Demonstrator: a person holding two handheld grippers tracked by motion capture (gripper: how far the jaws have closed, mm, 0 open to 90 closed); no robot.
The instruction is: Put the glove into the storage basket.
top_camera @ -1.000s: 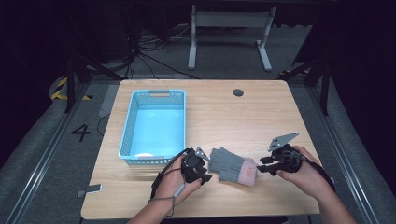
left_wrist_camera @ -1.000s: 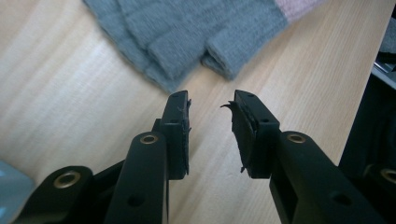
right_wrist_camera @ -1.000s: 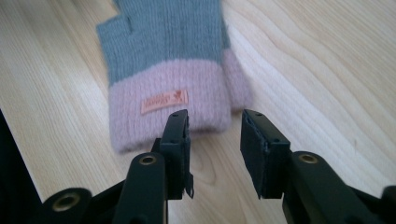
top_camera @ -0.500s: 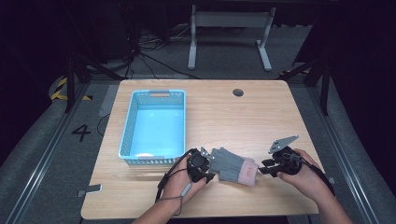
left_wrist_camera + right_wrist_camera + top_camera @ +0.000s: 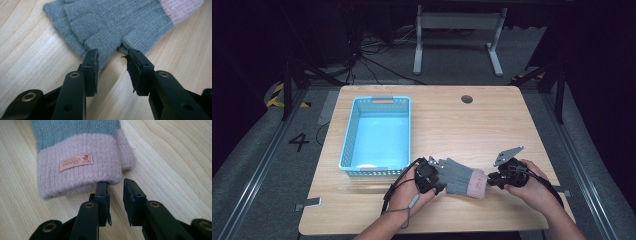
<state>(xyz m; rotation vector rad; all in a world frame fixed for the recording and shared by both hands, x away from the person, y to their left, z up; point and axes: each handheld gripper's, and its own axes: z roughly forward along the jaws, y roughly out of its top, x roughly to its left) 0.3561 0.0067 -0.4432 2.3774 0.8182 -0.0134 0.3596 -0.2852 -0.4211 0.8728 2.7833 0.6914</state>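
Left hand-held gripper (image 5: pixel 436 181) parted; right hand-held gripper (image 5: pixel 490 179) just narrowing, still apart.

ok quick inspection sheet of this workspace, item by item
surface: wooden table, bare wood around the work
job's things: grey glove with pink cuff lying flat near the front edge; blue basket to its left, no item seen inside
clutter: nothing seen
grippers: left hand-held gripper at the glove's finger end, jaws apart; right hand-held gripper at the cuff, jaws have just been closing, nothing pinched between them
cables: one trails from the left gripper; more on the floor behind
surroundings: dark floor, metal stand behind the table
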